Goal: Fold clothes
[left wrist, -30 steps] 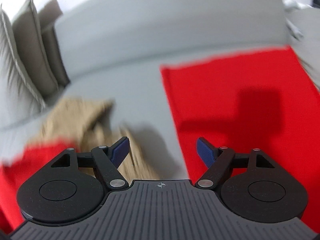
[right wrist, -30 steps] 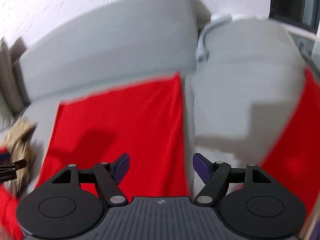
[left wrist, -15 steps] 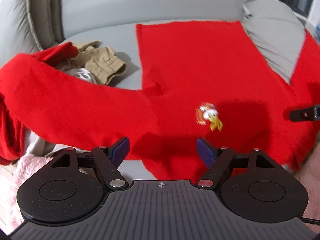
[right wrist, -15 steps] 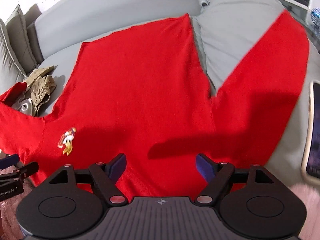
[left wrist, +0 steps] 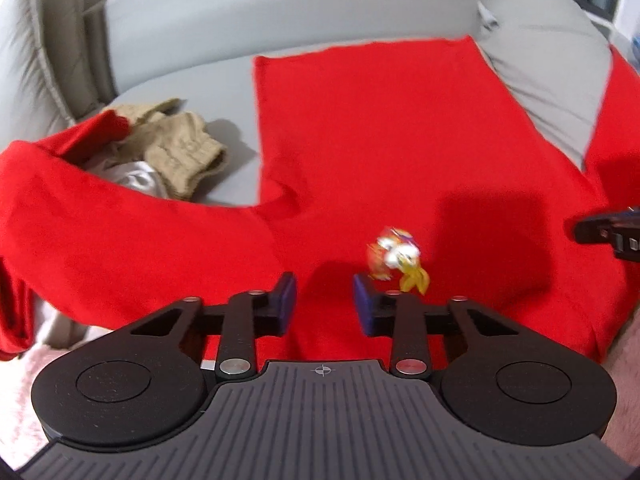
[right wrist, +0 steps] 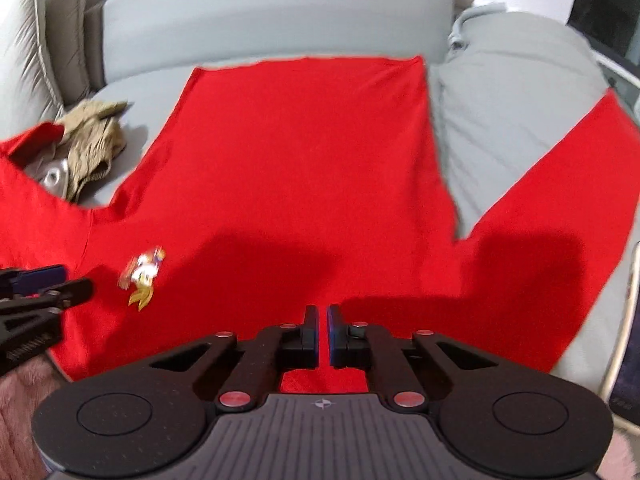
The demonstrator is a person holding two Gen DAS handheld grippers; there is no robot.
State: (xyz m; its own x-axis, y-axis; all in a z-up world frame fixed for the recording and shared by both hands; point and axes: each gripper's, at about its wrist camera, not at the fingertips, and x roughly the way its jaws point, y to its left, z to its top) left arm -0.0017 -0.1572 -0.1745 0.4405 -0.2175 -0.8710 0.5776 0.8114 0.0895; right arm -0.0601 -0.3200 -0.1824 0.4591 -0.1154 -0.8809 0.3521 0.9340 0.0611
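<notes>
Fabric of the red shirt (right wrist: pixel 304 152) looks limp; we'd pinch its near hem, left claw (left wrist: pixel 324 304) apart, right claw (right wrist: pixel 323 334) nearly together.

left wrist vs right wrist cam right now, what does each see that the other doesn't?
Left wrist only: the left gripper from behind, jaws apart.

Right wrist only: the right gripper, jaws nearly closed with a thin gap, and a phone at the right edge.

Both: the red shirt spread on the grey sofa, its cartoon patch, and the tan garment at left.
</notes>
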